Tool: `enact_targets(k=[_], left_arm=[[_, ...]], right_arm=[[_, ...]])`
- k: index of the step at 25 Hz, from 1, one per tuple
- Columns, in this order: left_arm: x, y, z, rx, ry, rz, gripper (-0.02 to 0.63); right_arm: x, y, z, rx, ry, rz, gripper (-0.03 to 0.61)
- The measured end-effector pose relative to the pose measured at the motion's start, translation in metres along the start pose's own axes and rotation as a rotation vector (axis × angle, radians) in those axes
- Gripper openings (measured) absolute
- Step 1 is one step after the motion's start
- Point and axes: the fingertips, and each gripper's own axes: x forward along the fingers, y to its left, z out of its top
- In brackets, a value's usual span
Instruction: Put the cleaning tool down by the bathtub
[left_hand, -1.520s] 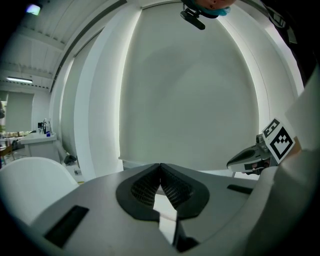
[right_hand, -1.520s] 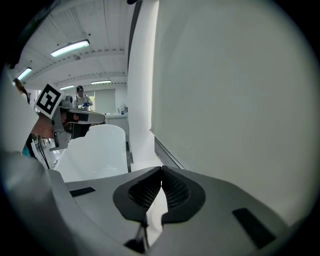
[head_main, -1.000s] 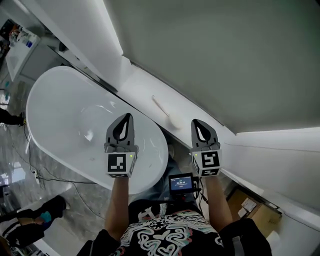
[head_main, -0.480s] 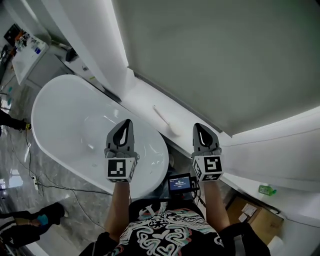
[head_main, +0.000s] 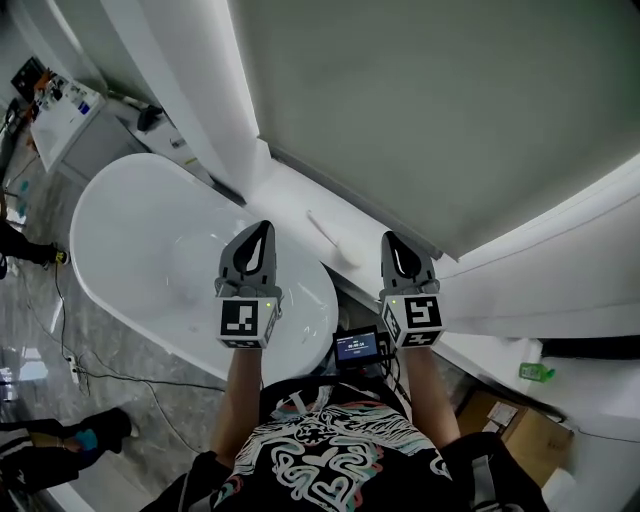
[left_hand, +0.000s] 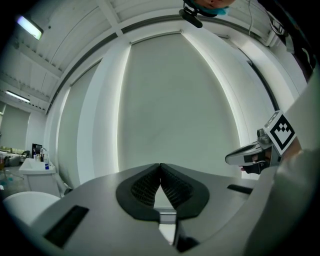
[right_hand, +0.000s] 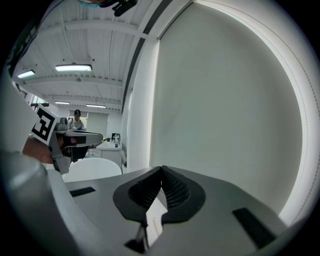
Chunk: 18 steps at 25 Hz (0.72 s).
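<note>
White ledge (head_main: 285, 190) beside the bathtub (head_main: 140, 260) carries the brush (head_main: 335, 240); left tongs (head_main: 261, 232) and right tongs (head_main: 391, 242) are both pressed together, empty.

White ledge (head_main: 286, 190) w/ cleaning tool (head_main: 331, 236) atop

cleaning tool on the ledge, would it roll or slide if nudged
The cleaning tool looks like a thin straight handle with a wider head, so probably stiff and light. Flat on the smooth white ledge, it would likely slide rather than tip; the head should limit rolling.
</note>
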Motion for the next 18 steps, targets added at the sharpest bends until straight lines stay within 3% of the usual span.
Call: enact_targets(k=[18], left_arm=[[-0.017,-0.005,0.023,0.019,-0.054,0.011,0.017]], right_arm=[[-0.016,0.019,0.027,-0.014,-0.065,0.030,0.028]])
